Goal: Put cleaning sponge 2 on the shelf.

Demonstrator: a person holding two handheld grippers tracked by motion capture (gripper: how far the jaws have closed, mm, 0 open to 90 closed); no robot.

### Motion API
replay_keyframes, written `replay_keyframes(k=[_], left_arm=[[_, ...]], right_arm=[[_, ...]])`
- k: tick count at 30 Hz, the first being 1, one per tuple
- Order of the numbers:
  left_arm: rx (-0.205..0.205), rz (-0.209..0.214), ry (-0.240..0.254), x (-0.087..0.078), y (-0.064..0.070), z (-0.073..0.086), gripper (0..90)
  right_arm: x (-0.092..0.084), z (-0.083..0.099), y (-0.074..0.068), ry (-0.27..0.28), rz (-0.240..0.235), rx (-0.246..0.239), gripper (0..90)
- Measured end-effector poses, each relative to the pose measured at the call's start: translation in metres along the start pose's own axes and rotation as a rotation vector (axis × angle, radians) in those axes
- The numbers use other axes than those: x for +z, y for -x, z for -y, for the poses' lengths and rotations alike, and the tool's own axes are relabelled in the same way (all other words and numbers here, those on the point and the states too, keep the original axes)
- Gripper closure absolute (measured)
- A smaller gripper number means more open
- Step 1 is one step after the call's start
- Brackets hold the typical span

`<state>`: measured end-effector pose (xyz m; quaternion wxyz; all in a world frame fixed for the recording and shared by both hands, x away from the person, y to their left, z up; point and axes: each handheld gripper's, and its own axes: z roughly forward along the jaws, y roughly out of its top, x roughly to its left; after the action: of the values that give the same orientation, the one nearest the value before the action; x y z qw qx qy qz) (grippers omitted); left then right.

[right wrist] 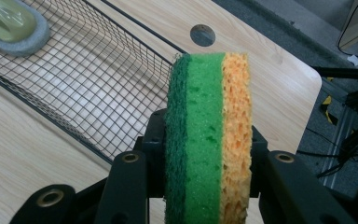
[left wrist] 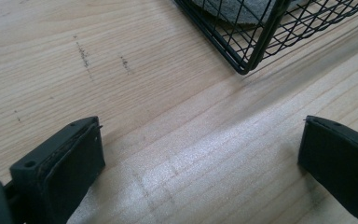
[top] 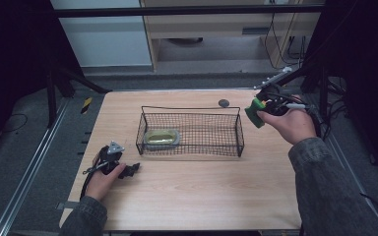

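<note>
One sponge (right wrist: 208, 140) (gripped), right gripper (right wrist: 208, 158).

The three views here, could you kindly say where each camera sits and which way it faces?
High view: above the near edge, facing forward and down on the table; both forearms show.
Left gripper view: rides low, facing the basket corner; open jaws.
Right gripper view: looks along jaws shut on the sponge.
All share the basket.

Wire basket (top: 192, 133) on wooden table (top: 192, 191) holds a grey-rimmed yellow pad (top: 161, 137)
</note>
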<state>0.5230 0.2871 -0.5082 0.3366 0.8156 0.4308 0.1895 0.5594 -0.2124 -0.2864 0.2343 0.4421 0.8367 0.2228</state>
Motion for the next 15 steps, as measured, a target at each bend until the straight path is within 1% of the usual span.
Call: replay_keyframes(k=[7,15], left_arm=[[0.0,0.0,-0.001,0.0,0.0,0.0,0.0],[0.0,0.001,-0.002,0.0,0.0,0.0,0.0]], right_arm=[[0.0,-0.008,-0.001,0.004,0.007,-0.013,64.3],[0.0,-0.014,-0.005,0.029,0.016,-0.028,64.4]])
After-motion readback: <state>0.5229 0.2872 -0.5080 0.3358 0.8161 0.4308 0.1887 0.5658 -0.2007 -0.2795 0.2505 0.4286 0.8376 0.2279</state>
